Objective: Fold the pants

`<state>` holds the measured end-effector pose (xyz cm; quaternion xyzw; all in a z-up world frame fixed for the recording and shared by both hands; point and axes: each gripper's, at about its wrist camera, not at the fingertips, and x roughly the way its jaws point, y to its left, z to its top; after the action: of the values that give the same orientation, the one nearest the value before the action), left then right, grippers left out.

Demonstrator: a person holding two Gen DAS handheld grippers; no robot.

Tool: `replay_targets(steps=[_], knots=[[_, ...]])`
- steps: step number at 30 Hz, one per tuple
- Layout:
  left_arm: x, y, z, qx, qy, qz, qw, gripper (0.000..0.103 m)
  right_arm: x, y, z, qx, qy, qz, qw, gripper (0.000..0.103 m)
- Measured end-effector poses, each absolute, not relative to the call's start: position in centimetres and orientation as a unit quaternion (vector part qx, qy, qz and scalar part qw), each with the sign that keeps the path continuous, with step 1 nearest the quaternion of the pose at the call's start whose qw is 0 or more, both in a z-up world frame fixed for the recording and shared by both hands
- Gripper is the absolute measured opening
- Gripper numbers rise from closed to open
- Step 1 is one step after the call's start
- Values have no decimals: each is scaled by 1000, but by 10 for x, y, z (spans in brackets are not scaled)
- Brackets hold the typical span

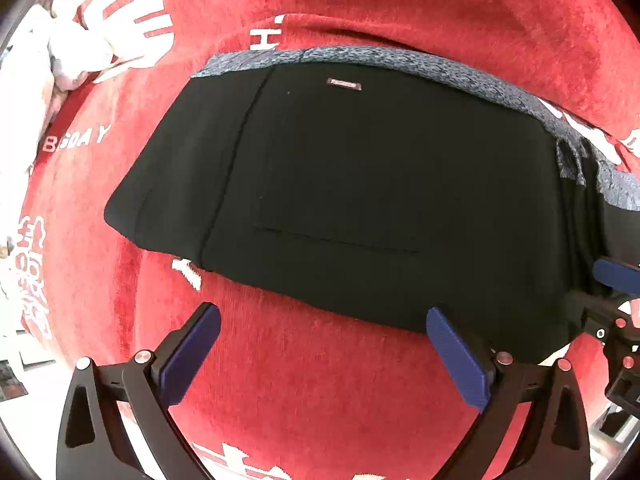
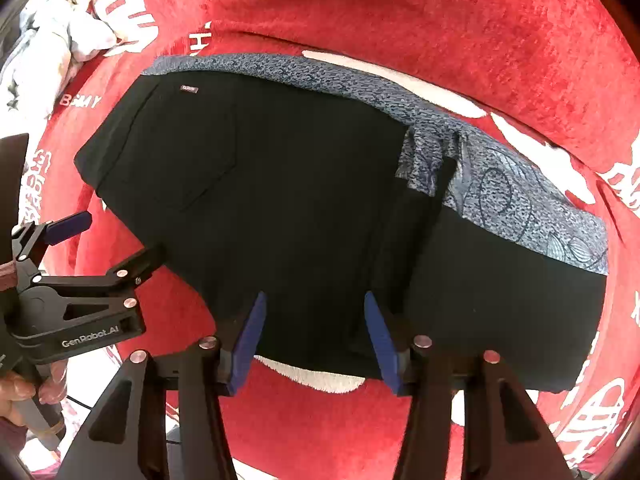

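Black pants point(image 1: 360, 180) lie folded on the red cloth, with a blue-grey patterned band point(image 1: 420, 64) along their far edge. My left gripper point(image 1: 320, 316) points down, open wide over the red cloth; its right finger point(image 1: 456, 356) stands at the pants' near edge. Seen from the right wrist, the pants point(image 2: 280, 200) fill the middle and the left gripper point(image 2: 116, 240) stands open at their left side. My right gripper point(image 2: 314, 300) is open over the near edge, the black fabric lying flat between its blue pads without being pinched. Its blue finger point(image 1: 612, 276) shows at the far right.
A red cloth point(image 1: 320, 380) with white lettering covers the surface. A crumpled pile of white clothes point(image 1: 60, 48) lies at the upper left, also the white clothes point(image 2: 52, 40) from the right wrist. A person's hand point(image 2: 20, 392) holds the left gripper's handle.
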<state>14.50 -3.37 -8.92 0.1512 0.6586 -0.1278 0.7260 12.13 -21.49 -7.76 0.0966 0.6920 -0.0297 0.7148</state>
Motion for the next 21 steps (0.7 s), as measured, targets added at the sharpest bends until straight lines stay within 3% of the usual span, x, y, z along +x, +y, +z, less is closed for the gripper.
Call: replay_targets(steps=[21], knots=[[180, 9, -95, 112, 667, -95, 731, 103, 126, -197, -97, 106, 710, -32, 696, 61]])
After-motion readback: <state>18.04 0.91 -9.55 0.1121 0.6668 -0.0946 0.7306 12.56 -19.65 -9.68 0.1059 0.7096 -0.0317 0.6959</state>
